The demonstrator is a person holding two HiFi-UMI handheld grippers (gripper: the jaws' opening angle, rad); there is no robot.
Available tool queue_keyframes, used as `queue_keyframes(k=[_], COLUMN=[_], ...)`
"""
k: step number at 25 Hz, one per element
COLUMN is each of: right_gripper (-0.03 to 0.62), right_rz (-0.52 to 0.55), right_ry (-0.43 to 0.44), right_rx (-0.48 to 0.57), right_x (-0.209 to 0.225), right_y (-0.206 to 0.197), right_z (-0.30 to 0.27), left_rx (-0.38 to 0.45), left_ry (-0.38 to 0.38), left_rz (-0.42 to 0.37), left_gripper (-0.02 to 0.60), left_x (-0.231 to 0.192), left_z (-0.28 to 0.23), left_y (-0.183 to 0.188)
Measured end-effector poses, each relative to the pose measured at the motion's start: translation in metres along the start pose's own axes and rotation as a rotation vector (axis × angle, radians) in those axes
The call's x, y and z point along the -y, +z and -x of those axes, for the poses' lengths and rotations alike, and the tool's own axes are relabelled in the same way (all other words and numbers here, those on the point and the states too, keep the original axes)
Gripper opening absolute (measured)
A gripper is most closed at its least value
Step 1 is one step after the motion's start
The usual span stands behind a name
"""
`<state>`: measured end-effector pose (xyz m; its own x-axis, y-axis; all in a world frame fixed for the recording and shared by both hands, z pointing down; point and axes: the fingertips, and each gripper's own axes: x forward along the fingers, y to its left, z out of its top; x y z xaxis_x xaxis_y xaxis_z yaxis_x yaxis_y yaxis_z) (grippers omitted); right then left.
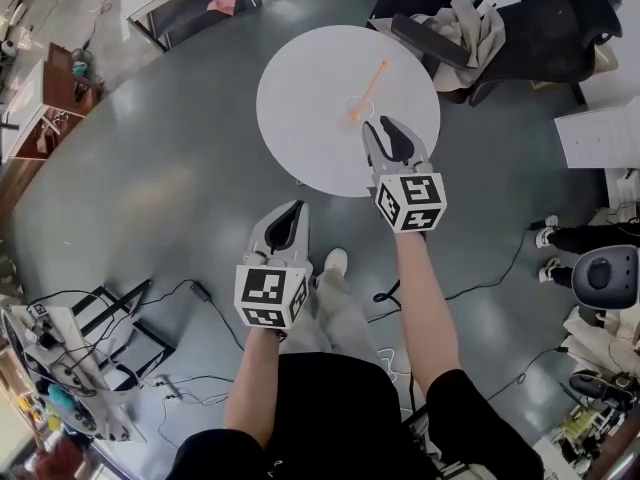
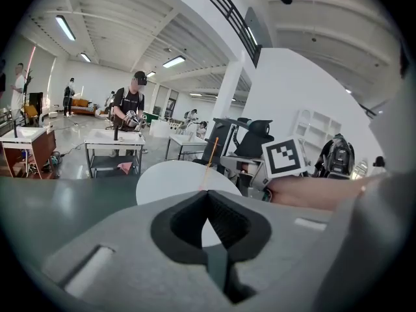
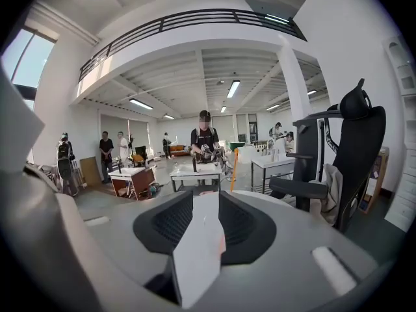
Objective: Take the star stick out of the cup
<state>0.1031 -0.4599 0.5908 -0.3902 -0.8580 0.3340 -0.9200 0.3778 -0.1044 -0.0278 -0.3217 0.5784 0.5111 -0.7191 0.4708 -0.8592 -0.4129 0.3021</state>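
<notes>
Table (image 1: 300,118): round, white. Left gripper (image 1: 293,210) held low, off the table, jaws together, empty. Right gripper (image 1: 383,128) just beside cup (image 1: 358,108), jaws apart, nothing held. Stick (image 1: 372,83) leaning in cup. Best pinched above the rim and drawn out along its lean.

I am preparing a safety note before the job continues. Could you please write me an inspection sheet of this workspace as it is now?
Surface: round white table, bare except for the cup.
Job's things: thin orange star stick leans in the small clear cup; not yet taken out.
Clutter: nothing seen on the table.
Grippers: right claw open, empty, just short of the cup; left claw shut, empty, over the floor.
Cables: black cables lie on the grey floor.
Surroundings: black office chair with cloth behind the table; people at distant benches.
</notes>
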Motion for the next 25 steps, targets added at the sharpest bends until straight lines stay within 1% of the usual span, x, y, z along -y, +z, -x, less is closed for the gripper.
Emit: queue_keyframes(k=[7, 12, 17, 18, 21, 25], right_gripper=[0.149, 0.152, 0.15, 0.144, 0.1, 0.026], right_rz=[0.02, 0.015, 0.001, 0.0, 0.003, 0.023], right_ry=[-0.009, -0.031, -0.021, -0.018, -0.004, 0.008], right_rx=[-0.071, -0.093, -0.109, -0.111, -0.121, -0.13], right_x=[0.022, 0.04, 0.048, 0.048, 0.046, 0.045], right_y=[-0.012, -0.016, -0.022, -0.023, -0.025, -0.026], right_z=[-0.051, -0.076, -0.089, -0.09, -0.091, -0.094], left_rx=[-0.032, -0.04, -0.042, -0.044, -0.048, -0.047], left_ry=[-0.001, 0.023, 0.054, 0.058, 0.067, 0.075], left_rz=[0.019, 0.037, 0.053, 0.056, 0.065, 0.071], left_gripper=[0.003, 0.003, 0.003, 0.003, 0.003, 0.003], left_x=[-0.001, -0.009, -0.02, -0.021, -0.022, -0.021], left_z=[-0.011, -0.012, -0.013, -0.012, -0.01, -0.011], left_y=[-0.011, -0.015, -0.019, -0.021, -0.023, -0.024])
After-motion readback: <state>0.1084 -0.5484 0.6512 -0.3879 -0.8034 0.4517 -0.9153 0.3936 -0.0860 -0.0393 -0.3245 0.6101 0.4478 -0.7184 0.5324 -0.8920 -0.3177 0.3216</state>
